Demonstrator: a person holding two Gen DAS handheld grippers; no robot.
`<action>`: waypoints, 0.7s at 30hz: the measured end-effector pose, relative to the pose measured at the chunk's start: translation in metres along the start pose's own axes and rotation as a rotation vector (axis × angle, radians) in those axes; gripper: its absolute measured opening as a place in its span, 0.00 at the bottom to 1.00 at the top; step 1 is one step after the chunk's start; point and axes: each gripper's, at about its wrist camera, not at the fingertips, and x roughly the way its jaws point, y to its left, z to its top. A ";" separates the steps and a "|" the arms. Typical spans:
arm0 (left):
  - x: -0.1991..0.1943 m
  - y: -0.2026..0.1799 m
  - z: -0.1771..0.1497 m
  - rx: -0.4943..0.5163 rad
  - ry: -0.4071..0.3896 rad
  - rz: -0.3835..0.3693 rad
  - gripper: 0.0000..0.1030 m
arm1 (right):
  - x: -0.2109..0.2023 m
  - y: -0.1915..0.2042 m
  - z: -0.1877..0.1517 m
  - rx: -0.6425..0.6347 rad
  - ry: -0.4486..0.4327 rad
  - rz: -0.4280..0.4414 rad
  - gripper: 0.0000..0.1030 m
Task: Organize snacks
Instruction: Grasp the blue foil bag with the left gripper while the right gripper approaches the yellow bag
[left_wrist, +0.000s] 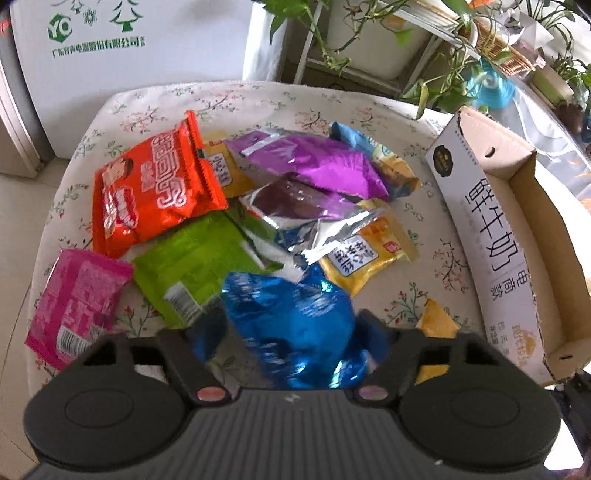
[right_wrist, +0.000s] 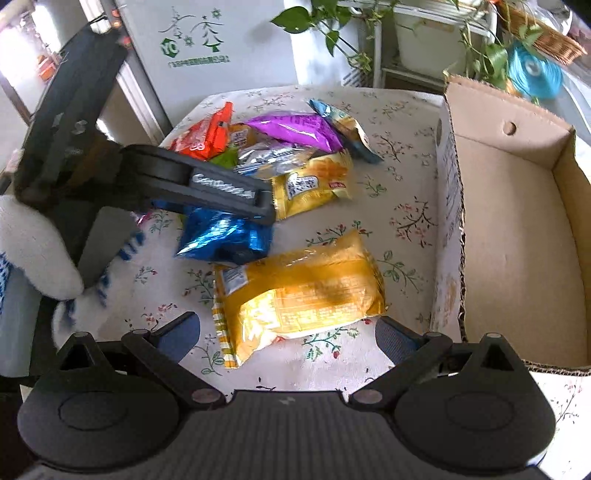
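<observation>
Left tongs (left_wrist: 291, 332) had pinched the blue pack (left_wrist: 295, 325) near the counter's (left_wrist: 258, 99) front edge; slick foil could slip. Right tongs (right_wrist: 288, 332) stood wide around the yellow pack (right_wrist: 299, 295), beside the box (right_wrist: 517, 221), and might snag the cloth.

Snack pkts heaped mid-bench: orange pkt (left_wrist: 155, 188), purple foil pkt (left_wrist: 310, 162), green pkt (left_wrist: 195, 262), pink pkt (left_wrist: 74, 306) at left edge. Blue foil pkt (left_wrist: 295, 325) nearest; big yellow pkt (right_wrist: 299, 291) lies flat, apart, beside cardboard box (right_wrist: 517, 221), open-topped.
</observation>
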 end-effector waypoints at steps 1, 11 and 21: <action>-0.002 0.003 -0.001 -0.005 0.002 -0.003 0.59 | 0.001 -0.001 0.001 0.010 0.001 -0.002 1.00; -0.031 0.041 -0.017 -0.037 0.012 -0.019 0.54 | 0.016 0.007 0.006 -0.010 -0.014 -0.039 1.00; -0.048 0.080 -0.040 -0.072 0.015 -0.016 0.55 | 0.012 0.017 0.008 -0.048 0.001 0.126 1.00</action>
